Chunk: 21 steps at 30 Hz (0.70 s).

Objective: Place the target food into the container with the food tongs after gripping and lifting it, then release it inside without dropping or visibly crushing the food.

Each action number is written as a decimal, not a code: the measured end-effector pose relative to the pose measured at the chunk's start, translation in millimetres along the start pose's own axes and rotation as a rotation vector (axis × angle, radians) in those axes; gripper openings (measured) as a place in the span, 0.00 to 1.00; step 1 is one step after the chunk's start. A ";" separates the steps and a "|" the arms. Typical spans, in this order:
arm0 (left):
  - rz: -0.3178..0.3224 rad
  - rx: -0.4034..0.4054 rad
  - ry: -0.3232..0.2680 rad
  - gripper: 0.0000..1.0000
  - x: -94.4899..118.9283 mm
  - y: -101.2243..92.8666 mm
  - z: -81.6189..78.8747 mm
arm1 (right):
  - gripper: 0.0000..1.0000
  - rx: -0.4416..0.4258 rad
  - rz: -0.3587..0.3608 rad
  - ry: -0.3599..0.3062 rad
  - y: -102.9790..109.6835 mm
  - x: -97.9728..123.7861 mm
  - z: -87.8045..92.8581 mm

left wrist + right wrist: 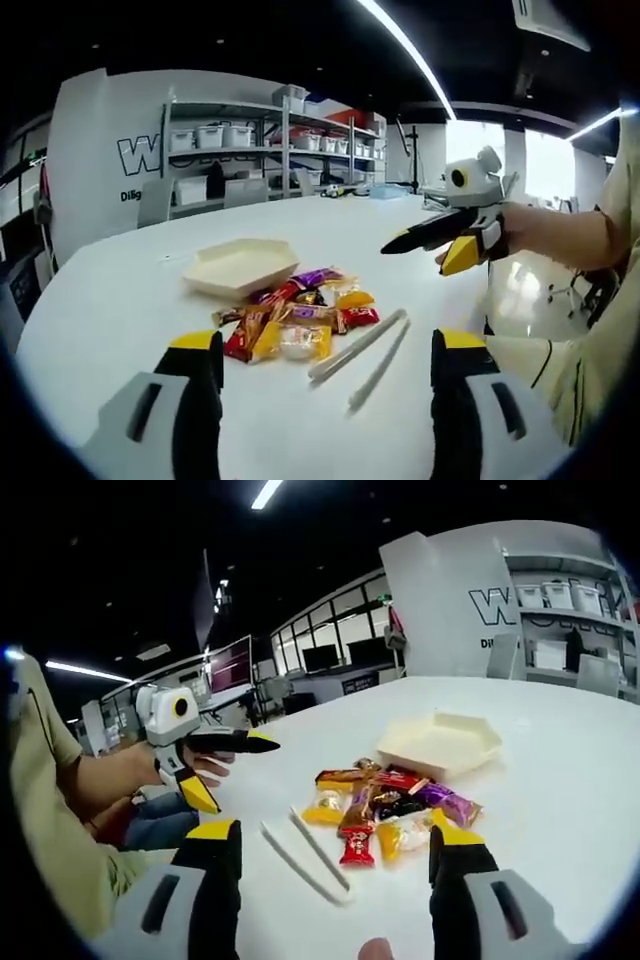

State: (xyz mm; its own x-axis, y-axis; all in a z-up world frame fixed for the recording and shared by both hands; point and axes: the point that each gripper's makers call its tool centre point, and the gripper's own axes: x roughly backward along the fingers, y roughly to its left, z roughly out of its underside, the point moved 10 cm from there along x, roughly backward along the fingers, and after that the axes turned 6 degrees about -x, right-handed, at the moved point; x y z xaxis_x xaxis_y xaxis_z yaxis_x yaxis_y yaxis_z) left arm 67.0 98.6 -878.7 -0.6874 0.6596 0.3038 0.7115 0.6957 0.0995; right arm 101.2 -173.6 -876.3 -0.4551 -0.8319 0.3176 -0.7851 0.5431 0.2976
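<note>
With both the left hand-held gripper [325,375] and right hand-held gripper [335,855] spread and empty, a clumsy pinch on the thin tongs [362,355] risks skidding them across the worktop [110,310] into the wrapped snacks [295,315].

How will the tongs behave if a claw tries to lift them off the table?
The tongs look thin, pale and probably light plastic, so easy to lift. They lie flat on the smooth white table, so they may slide before a claw gets under them. Their long arms spread apart and will likely flex when squeezed.
</note>
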 end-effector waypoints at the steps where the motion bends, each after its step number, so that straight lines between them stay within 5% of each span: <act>1: 0.003 -0.005 0.005 0.82 -1.1 -0.5 2.1 | 0.73 0.001 -0.010 0.002 0.1 -0.9 2.0; 21: 0.035 -0.054 0.076 0.60 -16.6 -7.0 24.2 | 0.51 0.046 -0.064 0.083 -0.4 -15.2 26.8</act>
State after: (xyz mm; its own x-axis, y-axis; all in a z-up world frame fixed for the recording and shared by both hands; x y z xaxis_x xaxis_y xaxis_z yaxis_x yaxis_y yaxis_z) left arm 69.9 89.7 -907.4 -0.6504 0.6586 0.3784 0.7431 0.6549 0.1375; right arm 97.3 -164.2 -905.4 -0.3691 -0.8512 0.3730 -0.8308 0.4821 0.2781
